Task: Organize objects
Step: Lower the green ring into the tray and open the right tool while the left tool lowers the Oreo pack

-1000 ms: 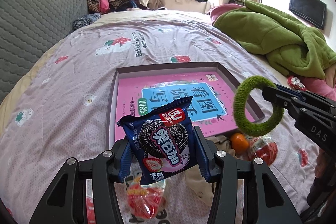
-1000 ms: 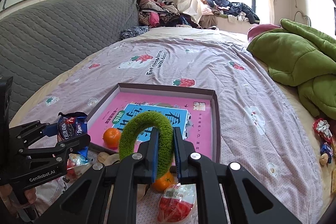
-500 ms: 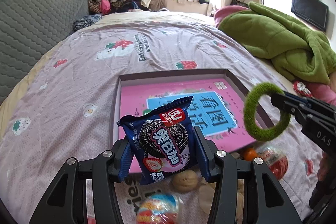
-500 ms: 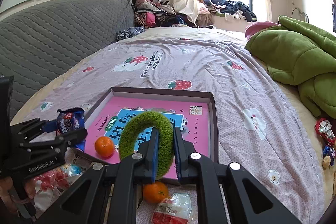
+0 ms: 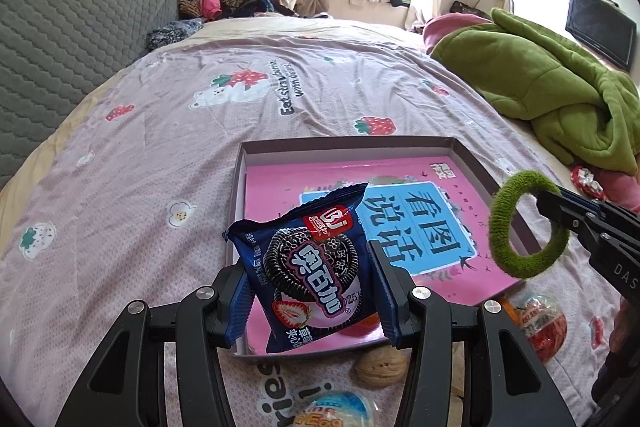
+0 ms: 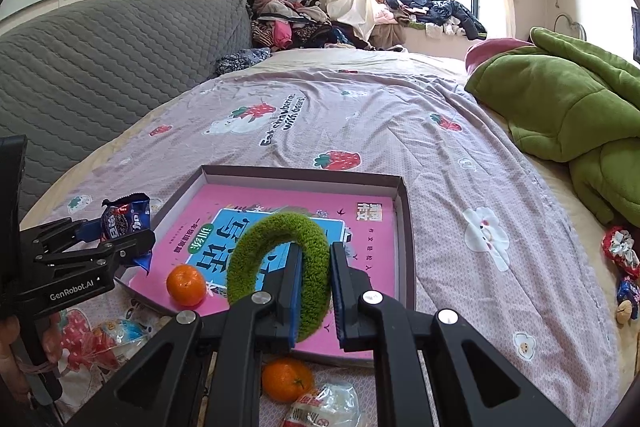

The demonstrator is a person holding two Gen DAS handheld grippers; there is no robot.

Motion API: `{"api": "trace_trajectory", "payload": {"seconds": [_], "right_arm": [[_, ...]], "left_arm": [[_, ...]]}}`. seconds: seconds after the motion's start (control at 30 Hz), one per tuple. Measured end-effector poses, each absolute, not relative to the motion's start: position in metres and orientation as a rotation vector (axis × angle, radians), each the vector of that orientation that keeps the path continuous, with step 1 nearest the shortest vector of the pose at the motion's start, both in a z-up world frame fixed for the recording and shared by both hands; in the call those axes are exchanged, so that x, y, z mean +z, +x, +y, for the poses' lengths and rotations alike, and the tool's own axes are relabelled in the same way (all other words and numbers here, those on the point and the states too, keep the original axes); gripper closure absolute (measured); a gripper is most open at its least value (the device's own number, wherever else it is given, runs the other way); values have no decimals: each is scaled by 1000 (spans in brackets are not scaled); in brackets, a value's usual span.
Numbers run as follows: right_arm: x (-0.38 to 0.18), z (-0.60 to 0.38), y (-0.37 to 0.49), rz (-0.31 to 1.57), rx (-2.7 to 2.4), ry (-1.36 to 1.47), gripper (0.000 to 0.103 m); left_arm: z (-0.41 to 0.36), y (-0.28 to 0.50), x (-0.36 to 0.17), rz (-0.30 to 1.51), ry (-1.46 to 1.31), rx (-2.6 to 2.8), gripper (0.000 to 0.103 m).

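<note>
My left gripper [image 5: 310, 287] is shut on a blue cookie packet [image 5: 312, 267], which hangs over the near left corner of the shallow box [image 5: 344, 143]. A pink book [image 5: 420, 211] lies flat in that box. My right gripper [image 6: 314, 267] is shut on a green fuzzy ring [image 6: 276, 251] and holds it upright above the book's near part. In the left wrist view the ring [image 5: 500, 227] hangs at the right, over the box's right rim. One orange [image 6: 186, 285] rests on the book near its left corner. The right wrist view shows the left gripper [image 6: 132, 243] with the packet [image 6: 126, 217].
On the bedspread in front of the box lie a second orange [image 6: 286, 379], a walnut [image 5: 380, 367] and several wrapped snacks [image 5: 540, 323] [image 6: 116, 333]. A green blanket [image 5: 540, 87] is heaped at the right, with small wrapped items [image 6: 618, 251] near the bed's edge. A grey headboard [image 6: 100, 59] stands at the left.
My left gripper has carried the cookie packet forward, from short of the box to over its near left corner. The right gripper with the ring has moved slightly further over the book.
</note>
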State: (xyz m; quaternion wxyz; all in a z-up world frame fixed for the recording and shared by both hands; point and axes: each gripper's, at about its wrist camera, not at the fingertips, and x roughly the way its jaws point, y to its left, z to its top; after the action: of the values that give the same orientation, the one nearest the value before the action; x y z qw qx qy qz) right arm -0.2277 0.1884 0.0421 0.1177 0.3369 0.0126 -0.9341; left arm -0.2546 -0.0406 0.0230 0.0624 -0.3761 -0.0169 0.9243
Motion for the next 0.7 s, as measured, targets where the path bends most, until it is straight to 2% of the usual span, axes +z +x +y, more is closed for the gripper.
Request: {"api": "trace_trajectory", "payload": {"seconds": [0.7], "right_arm": [[30, 187, -240, 42, -2735, 1023, 89]], "left_arm": [[-48, -272, -7, -95, -1258, 2732, 50]]}}
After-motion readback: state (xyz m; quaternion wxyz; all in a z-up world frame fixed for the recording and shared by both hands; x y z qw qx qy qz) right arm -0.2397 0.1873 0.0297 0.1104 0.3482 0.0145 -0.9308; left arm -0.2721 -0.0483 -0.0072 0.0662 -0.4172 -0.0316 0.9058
